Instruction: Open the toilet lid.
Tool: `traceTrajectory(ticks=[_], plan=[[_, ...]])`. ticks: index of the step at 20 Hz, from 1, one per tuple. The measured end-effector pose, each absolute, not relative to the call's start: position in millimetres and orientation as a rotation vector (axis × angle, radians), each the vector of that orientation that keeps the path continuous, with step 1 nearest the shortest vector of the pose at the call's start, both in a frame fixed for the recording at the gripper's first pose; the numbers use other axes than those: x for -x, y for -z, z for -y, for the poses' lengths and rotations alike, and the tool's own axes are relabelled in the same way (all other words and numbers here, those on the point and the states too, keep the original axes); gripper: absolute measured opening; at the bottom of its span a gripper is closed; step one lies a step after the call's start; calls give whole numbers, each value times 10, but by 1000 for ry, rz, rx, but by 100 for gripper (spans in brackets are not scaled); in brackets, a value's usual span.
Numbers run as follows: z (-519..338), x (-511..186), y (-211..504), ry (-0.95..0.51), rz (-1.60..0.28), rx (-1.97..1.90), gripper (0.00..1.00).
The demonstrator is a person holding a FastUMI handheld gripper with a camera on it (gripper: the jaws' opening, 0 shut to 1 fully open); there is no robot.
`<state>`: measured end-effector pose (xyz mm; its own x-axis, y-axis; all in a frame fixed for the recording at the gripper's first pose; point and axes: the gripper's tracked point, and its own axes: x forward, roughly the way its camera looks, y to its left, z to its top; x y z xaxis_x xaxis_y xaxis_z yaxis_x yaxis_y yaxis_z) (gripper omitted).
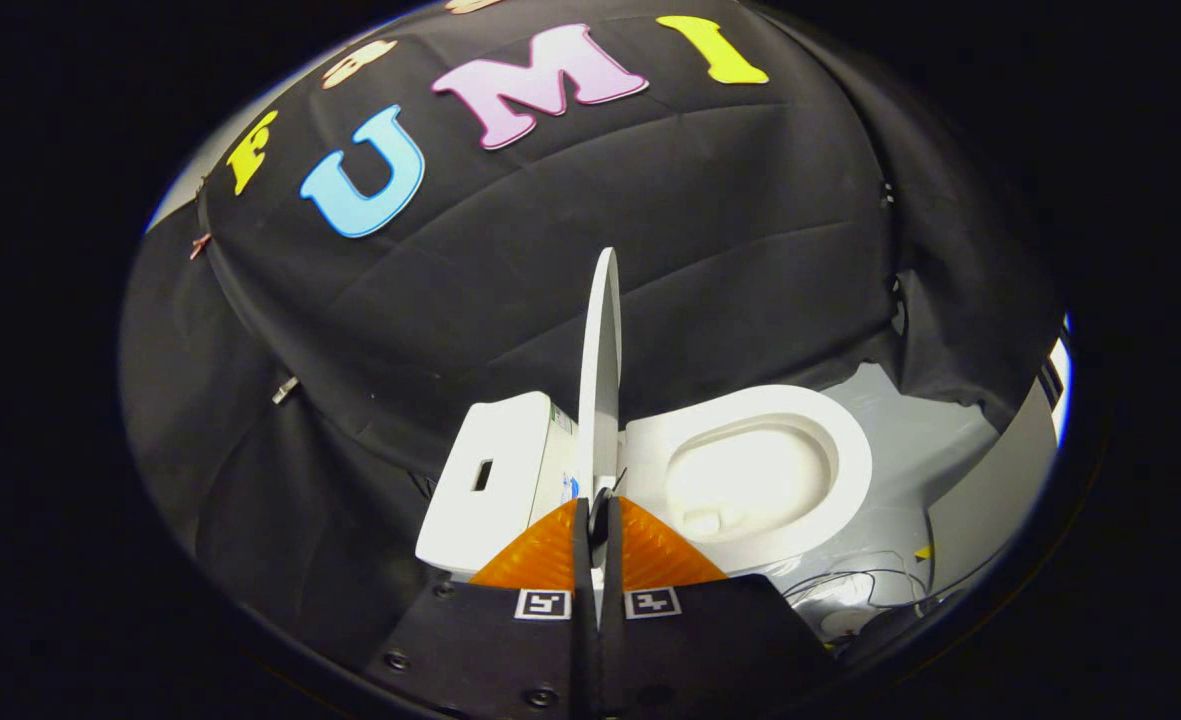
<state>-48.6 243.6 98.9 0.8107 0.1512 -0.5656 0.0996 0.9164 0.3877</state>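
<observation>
White toilet lid (600, 370) raised edge-on and near vertical, rising straight up from between the fingers of the gripper (598, 520), which are closed onto its lower edge, tank (495, 480) just left of the fingers, open seat and bowl (750, 475) just right.

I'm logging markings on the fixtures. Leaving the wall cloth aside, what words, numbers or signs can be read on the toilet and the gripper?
Lid, upright and clamped between the gripper's fingers: no text.
Tank: small blue mark on its side, too small to read.
Seat: no text.
Gripper: two square black-and-white code markers, no words.
</observation>
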Motion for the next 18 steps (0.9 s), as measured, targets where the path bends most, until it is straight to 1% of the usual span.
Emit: traceTrajectory(ticks=[5, 14, 18], plan=[[-2880, 445, -1083, -4, -643, -327, 5], [-3598, 342, -1144, 99, -662, -167, 5], [-3908, 307, -1121, 108, -654, -109, 5]])
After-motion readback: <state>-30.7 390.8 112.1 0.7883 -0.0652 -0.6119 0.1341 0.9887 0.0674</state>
